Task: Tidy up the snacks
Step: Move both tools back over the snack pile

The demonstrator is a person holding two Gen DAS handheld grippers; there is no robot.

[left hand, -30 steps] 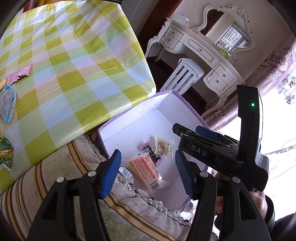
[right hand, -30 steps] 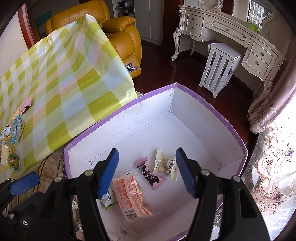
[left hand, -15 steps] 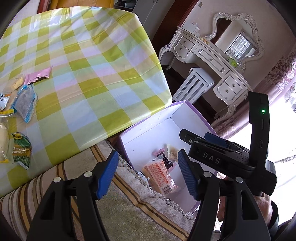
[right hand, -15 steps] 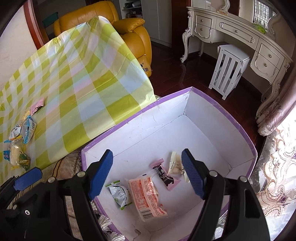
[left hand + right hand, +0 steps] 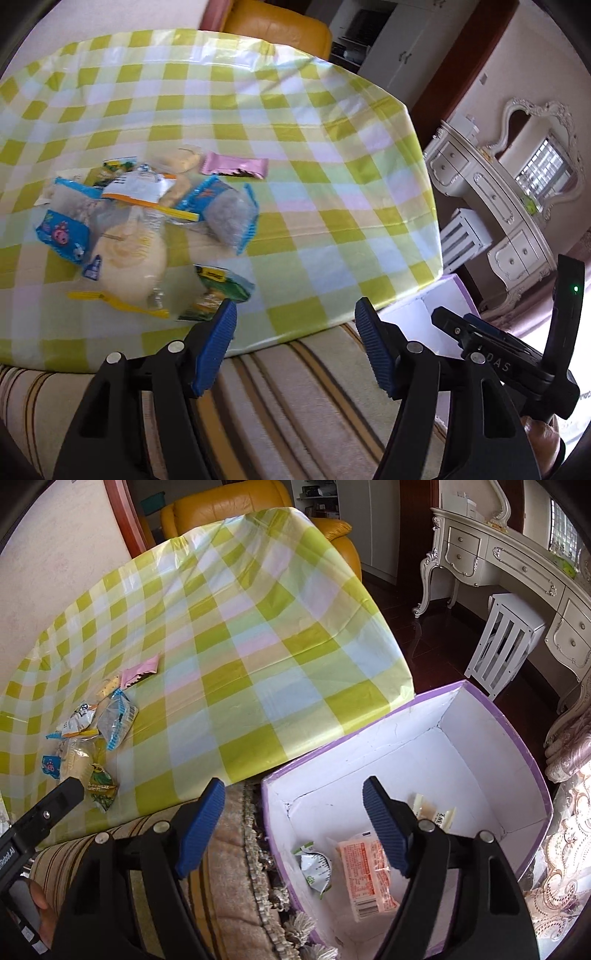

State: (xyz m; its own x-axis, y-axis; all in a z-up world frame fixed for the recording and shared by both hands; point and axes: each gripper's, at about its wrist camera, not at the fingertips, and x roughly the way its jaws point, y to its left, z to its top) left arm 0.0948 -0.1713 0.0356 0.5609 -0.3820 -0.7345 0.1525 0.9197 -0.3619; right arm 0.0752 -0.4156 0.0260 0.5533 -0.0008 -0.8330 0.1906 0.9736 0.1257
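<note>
The left gripper (image 5: 295, 341) hangs released and empty over the checked tablecloth's edge (image 5: 332, 325), near the pile of wrapped snacks (image 5: 147, 229). The right gripper (image 5: 293, 827), also released and empty, straddles the rim of the purple-edged white cardboard box (image 5: 517, 738), where three packets (image 5: 369, 875) show.

You see a yellow armchair (image 5: 258, 513) behind the counter, touching its far edge. A cloth with green and white squares (image 5: 229, 646) covers the counter. Near you lies a striped blanket (image 5: 295, 398) with a fringe. By the far wall stands a white dressing table (image 5: 517, 565) with curly legs. A small white stool (image 5: 506, 642) sits in front of it on the dark wood floor (image 5: 424, 627).
</note>
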